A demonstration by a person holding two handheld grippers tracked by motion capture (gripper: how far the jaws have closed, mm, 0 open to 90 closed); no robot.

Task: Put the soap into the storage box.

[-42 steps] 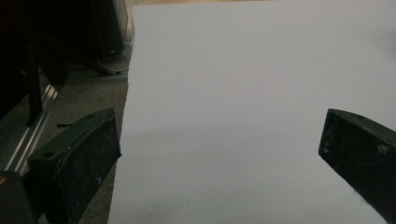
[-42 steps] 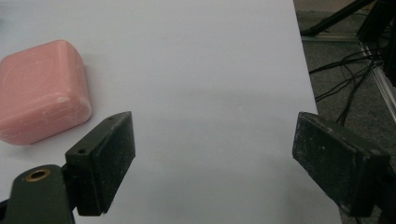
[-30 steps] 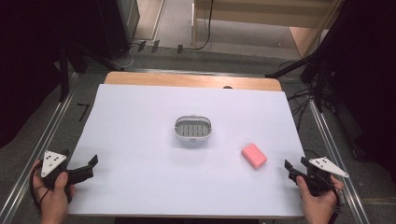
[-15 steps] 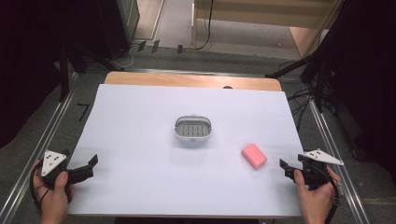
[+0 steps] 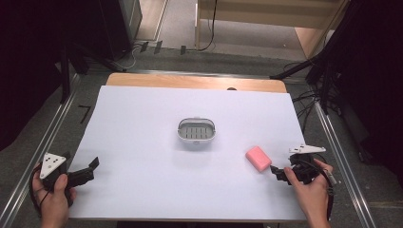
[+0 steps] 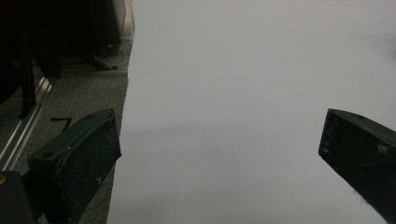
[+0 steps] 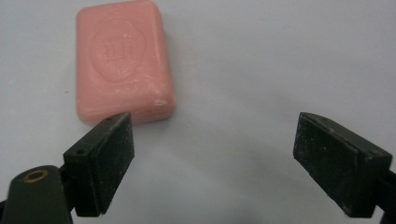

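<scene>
Since the earlier frames, the right gripper (image 5: 278, 172) has travelled leftward from the near right corner toward the pink soap bar (image 5: 258, 158), and its jaws have just been opening, with nothing between them; soap and soap dish (image 5: 196, 131) lie where they did.

Left to right: the left gripper (image 5: 91, 167) rests at the near left edge of the white tabletop (image 5: 142, 118), held in the person's left hand (image 5: 53, 194); its jaws stand wide apart over bare surface, as the left gripper view confirms. The grey soap dish sits at the middle of the tabletop, empty, its ribbed floor exposed. The soap bar lies flat to the near right of the dish, well apart from it. The right gripper, in the person's right hand (image 5: 311, 190), points at the soap from just beside it; in the right gripper view its jaws are spread, and the bar (image 7: 122, 60) lies just ahead of the left one, not yet between them.

Progress, as judged: early. The approach is nearly complete; closing on the soap, lifting it and setting it in the dish all remain.
</scene>
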